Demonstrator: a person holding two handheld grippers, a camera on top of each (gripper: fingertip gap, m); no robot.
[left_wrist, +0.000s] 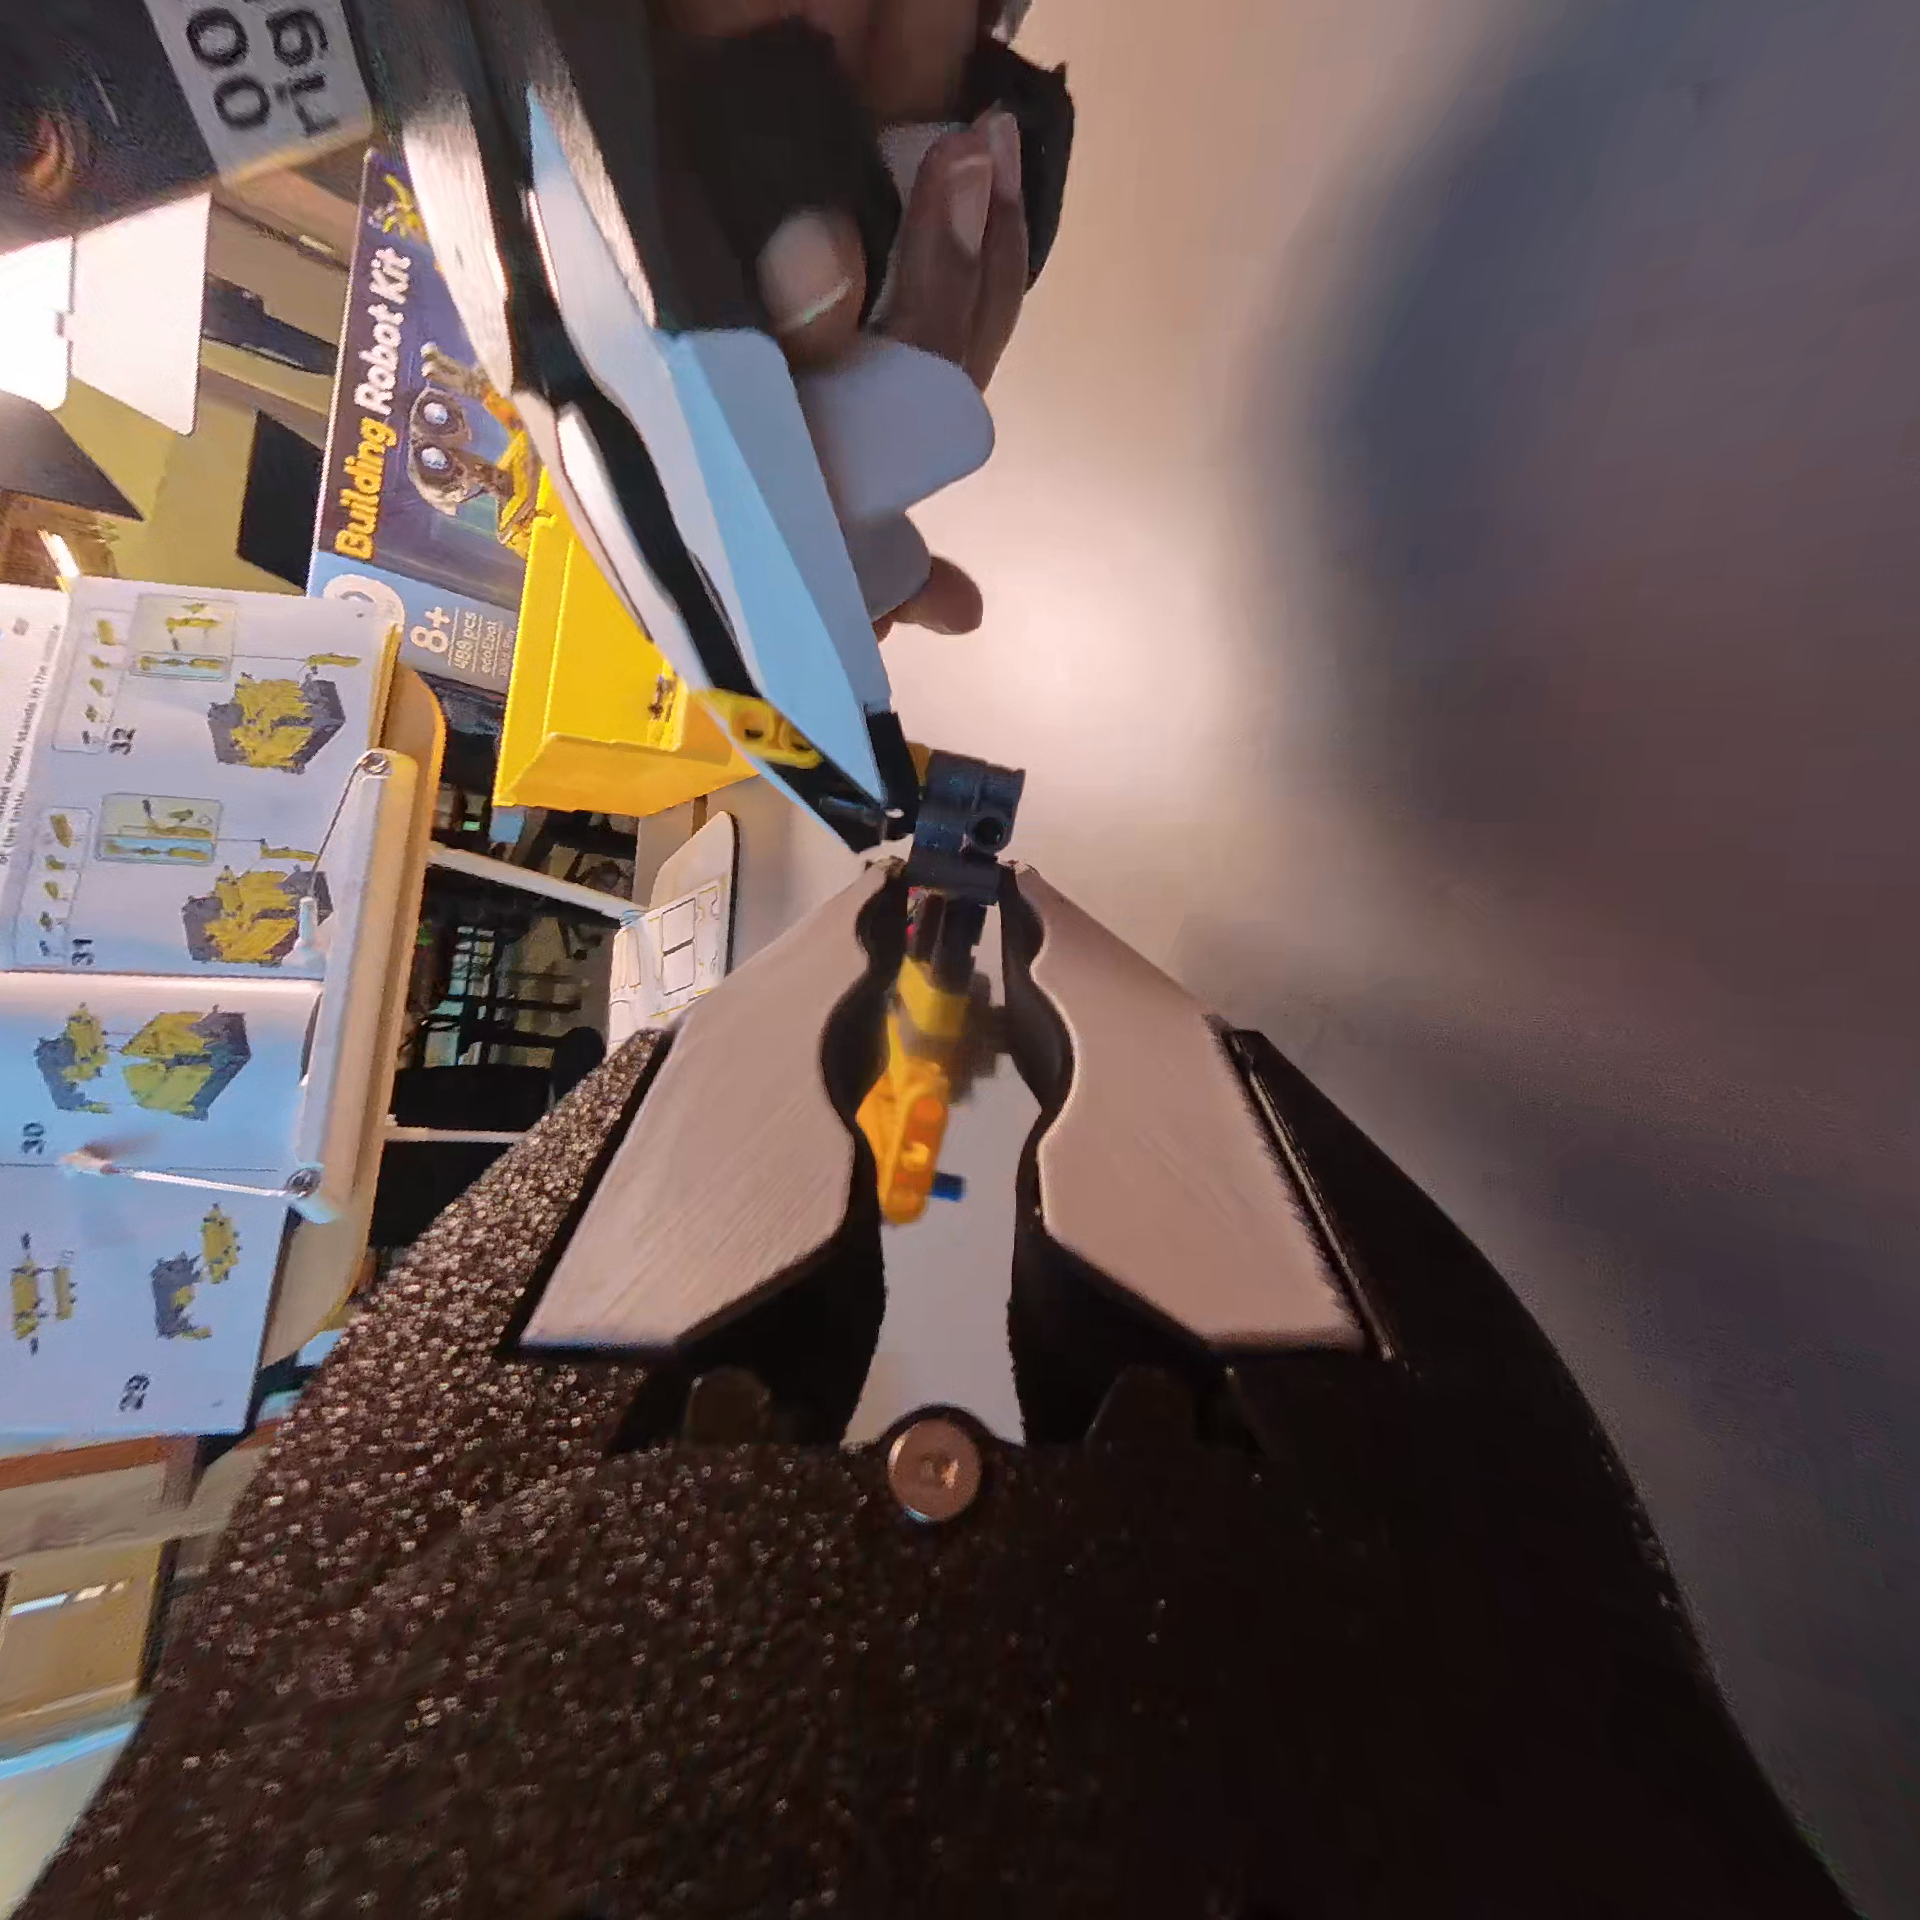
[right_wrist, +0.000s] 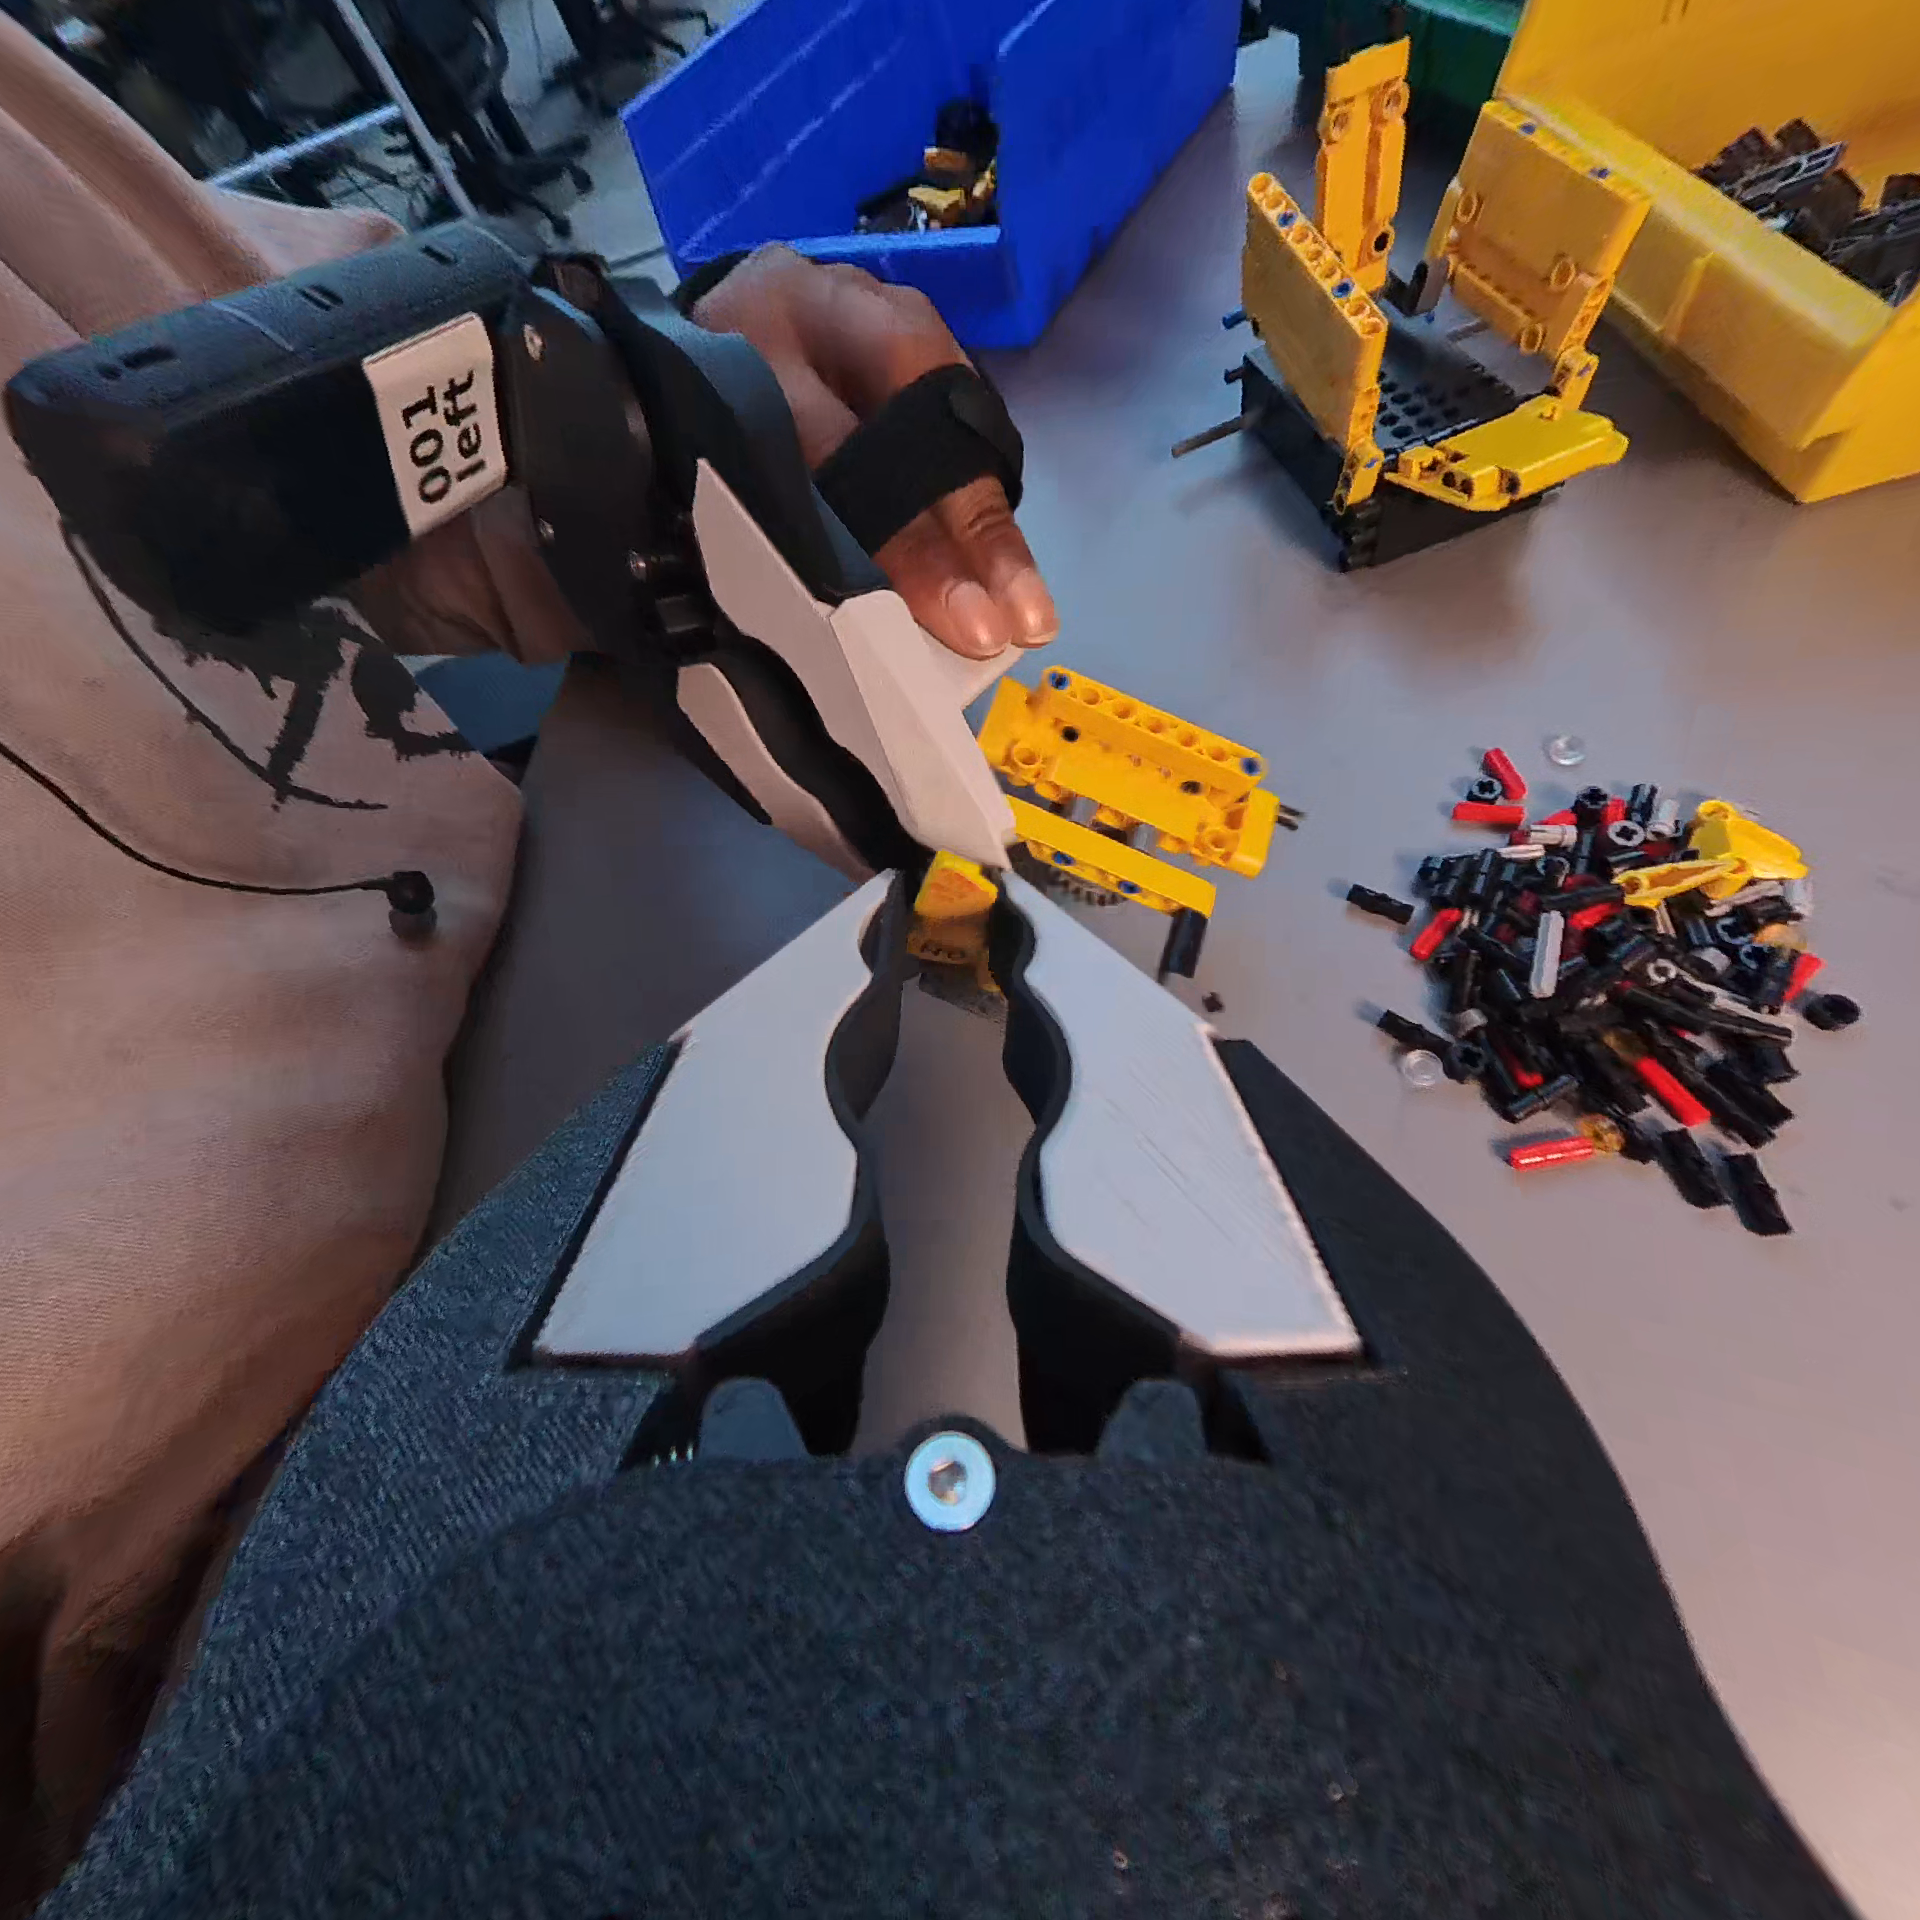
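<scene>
Both views show strong wide-angle distortion, with straight lines bowing toward the frame edges. The left wrist view is warm-toned and unevenly lit: a bright patch on the grey table (left_wrist: 1195, 644) fades to dim, smeared blur at right. The right wrist view is evenly and diffusely lit, with soft shadows beneath the pile of small parts (right_wrist: 1621, 977); its foreground shows slight motion blur.
</scene>
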